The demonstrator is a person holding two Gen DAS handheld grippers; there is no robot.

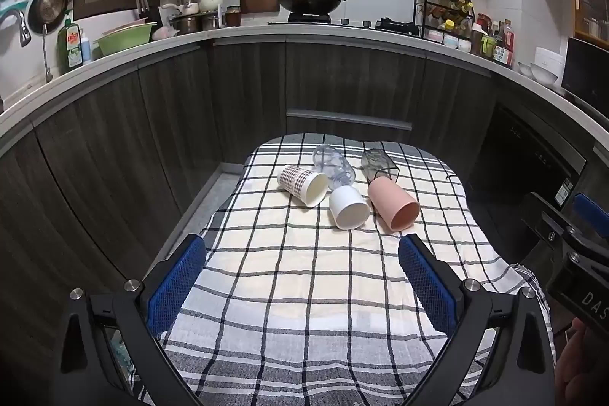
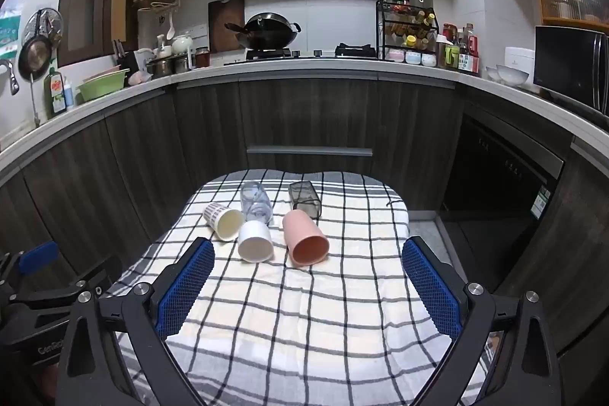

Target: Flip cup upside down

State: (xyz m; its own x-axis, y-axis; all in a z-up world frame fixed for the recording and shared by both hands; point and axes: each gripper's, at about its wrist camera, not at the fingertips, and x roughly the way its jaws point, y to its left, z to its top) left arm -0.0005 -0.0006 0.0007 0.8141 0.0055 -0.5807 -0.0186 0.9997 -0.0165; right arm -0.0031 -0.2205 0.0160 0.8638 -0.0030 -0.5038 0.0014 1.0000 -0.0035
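From the left wrist, the left gripper [image 1: 302, 276] hung over the near part of the cloth-covered surface [image 1: 304, 330] with its jaws wide apart and nothing between them. Five cups lay on their sides in a cluster toward the far edge: a patterned cup [image 1: 302, 184] on the left, a white cup [image 1: 348, 207] in the middle, a pink cup [image 1: 392, 203] on the right, and behind them a clear cup [image 1: 333, 166] and a dark glass [image 1: 377, 163]. The white cup seemed to touch the patterned and pink ones. The three front cups pointed their open mouths toward the camera. The right gripper's body showed at the right edge of this view.

From the right wrist, the right gripper [image 2: 308, 276] also stood with jaws fully apart and empty, the pink cup [image 2: 305, 238] nearly straight ahead, the white cup [image 2: 255, 240] just left of it.

The pink cup looked light and stiff, probably plastic, smooth enough to roll on the cloth. A hold across its side wall near the middle seemed safest. The two rear pieces looked like glass and would break if knocked. Open cloth lay near and to the right of the cluster; the left and far edges were close.
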